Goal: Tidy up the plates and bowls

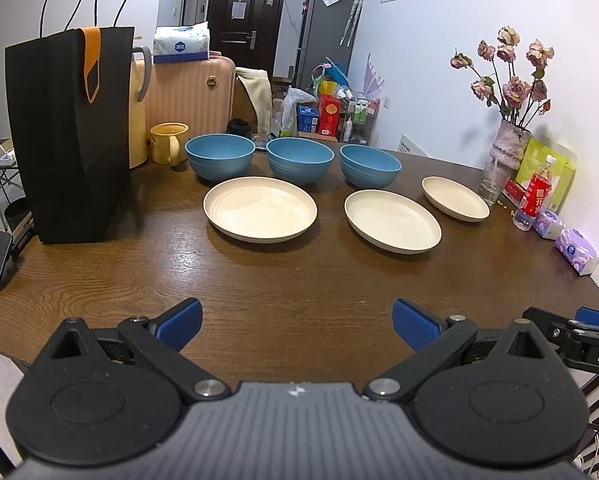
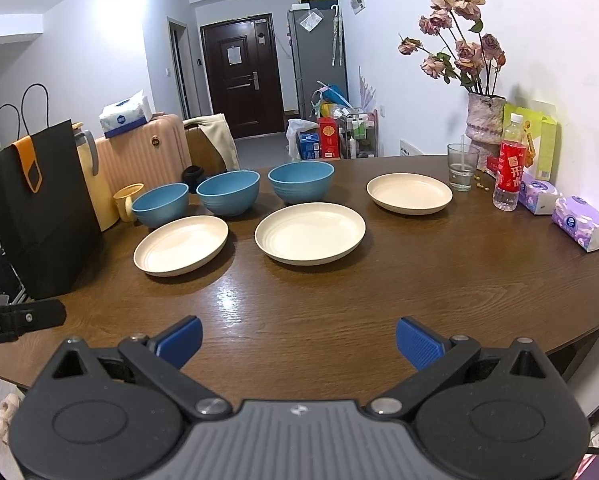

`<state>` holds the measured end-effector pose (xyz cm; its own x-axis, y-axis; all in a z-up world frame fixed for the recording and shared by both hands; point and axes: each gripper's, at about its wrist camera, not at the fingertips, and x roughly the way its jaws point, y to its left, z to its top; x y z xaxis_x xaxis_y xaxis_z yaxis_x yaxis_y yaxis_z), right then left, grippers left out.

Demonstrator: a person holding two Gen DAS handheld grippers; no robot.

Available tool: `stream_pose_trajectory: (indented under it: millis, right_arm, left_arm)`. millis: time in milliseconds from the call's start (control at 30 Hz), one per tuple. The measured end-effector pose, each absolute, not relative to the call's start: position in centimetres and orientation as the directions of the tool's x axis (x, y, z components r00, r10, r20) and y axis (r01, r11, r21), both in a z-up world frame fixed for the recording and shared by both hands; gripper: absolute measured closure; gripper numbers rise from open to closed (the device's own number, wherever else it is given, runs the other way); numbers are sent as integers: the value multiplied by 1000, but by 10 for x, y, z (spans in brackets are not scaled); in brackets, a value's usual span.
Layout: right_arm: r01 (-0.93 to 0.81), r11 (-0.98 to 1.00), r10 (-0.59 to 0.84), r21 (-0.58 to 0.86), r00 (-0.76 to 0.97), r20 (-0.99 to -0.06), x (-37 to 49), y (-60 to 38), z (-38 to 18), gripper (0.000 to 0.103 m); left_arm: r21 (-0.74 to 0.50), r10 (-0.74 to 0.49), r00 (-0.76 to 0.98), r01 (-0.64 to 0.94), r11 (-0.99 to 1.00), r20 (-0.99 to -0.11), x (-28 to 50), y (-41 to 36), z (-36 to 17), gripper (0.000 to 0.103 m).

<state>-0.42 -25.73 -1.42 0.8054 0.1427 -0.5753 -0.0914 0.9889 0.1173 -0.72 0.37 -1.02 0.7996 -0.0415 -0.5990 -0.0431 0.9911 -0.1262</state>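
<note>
- The left tongs (image 1: 297, 326) are held spread wide over the near edge of the bench (image 1: 299, 280), nothing between the pads; the right tongs (image 2: 298, 338) are likewise spread and empty, kept just beside the left
- Three blue bowls (image 1: 299, 160) are set in a row toward the far edge, mouths up and apart from one another; no stacking has been done yet
- Three cream plates (image 1: 260, 208) lie flat in a second row just in front of the bowls, each separate; the rightmost plate (image 2: 409, 193) sits nearest the glass (image 2: 462, 166) toward the right edge
- The middle of the bench is left bare, judged to give room for approach
- A black bag (image 1: 71, 132) stands at the left edge, clear of the crockery
</note>
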Motion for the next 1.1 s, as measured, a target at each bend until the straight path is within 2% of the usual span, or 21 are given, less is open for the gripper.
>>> stream_pose_trajectory:
  millis: [1100]
  right_arm:
    - [-95, 989, 145, 116, 797, -586, 3, -253, -19, 0]
  left_arm:
    - [-129, -40, 794, -49, 990, -607, -4, 5, -10, 0]
